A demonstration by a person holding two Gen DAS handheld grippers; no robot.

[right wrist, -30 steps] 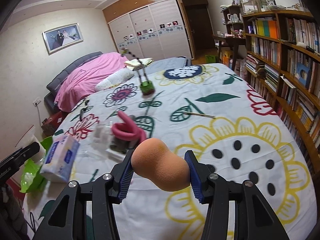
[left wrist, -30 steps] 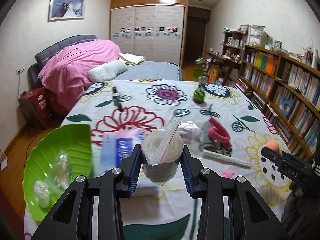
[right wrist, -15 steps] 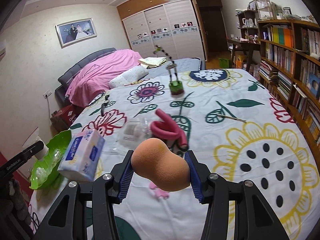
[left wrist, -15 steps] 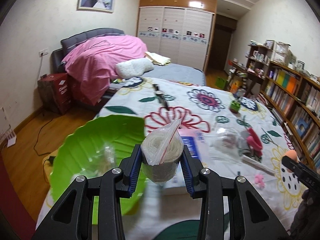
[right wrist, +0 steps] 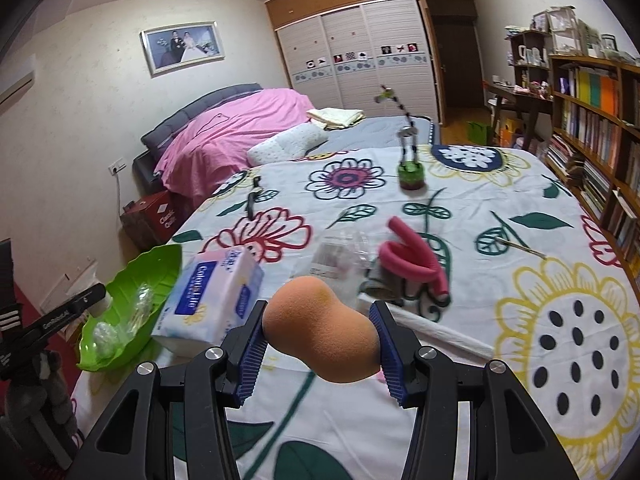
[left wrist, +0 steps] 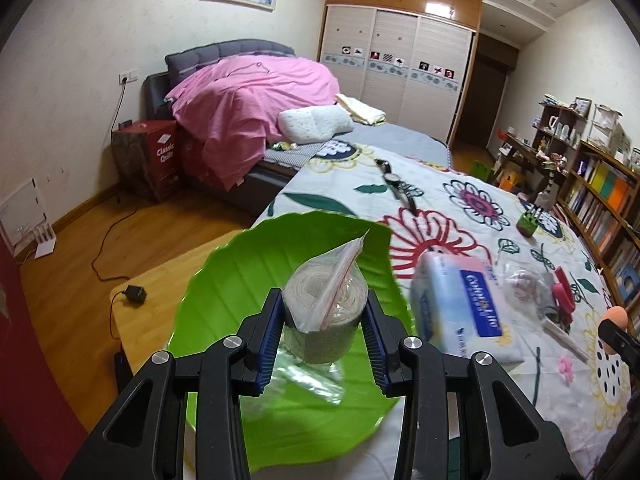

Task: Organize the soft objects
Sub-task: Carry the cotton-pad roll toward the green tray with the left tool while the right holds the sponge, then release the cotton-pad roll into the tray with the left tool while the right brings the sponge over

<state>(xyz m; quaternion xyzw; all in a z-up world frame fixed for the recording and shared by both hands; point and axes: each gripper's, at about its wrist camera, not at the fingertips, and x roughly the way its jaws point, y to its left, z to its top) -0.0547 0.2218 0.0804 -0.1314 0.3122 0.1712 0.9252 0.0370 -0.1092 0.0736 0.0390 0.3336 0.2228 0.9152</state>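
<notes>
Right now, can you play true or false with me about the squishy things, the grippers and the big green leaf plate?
1. The right gripper is holding an orange peanut-shaped sponge. True.
2. The left gripper has a red apple between its pads. False: it is a clear zip bag with a pale roll inside, and the jaws are opening.
3. That bag hangs above the green leaf-shaped plate. True.
4. The blue-and-white pack of tissues lies inside the plate. False: it sits on the flowered bedspread beside the plate.
5. The pink foam roller lies on the bedspread. True.
</notes>
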